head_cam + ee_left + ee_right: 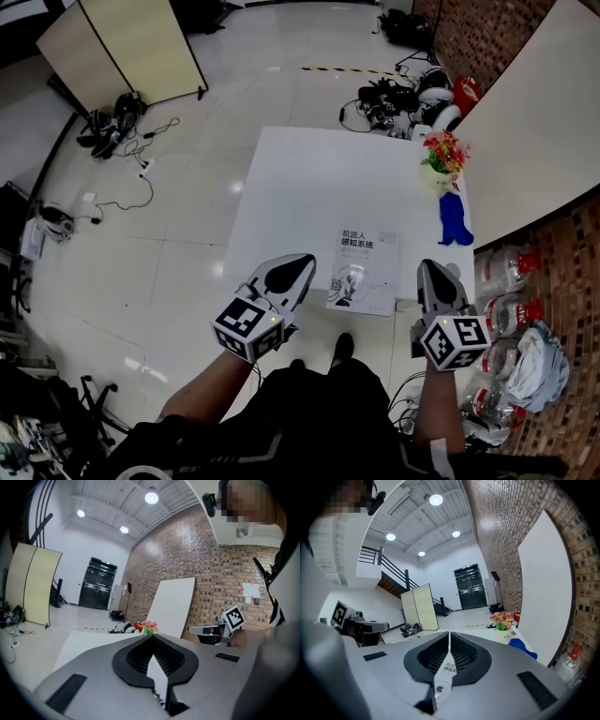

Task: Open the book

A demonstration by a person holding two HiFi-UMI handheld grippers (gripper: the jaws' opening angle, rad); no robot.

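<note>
A closed book (361, 272) with a white cover and dark print lies flat at the near edge of the white table (300, 187). My left gripper (307, 260) hovers at the book's left side, its jaws shut with nothing between them. At the table's near right corner, to the right of the book, my right gripper (430, 266) is shut too and holds nothing. In the left gripper view the jaws (151, 635) meet at their tips. In the right gripper view the gripper (449, 632) is closed at its tip, and the book's cover (449, 668) shows through the gap behind.
A pot of flowers (443, 155) and a blue cloth (456, 222) sit along the table's right edge. Plastic jars (511, 314) stand on the floor at the right by a brick wall. Cables and gear (394, 98) lie beyond the table; beige panels (122, 47) stand far left.
</note>
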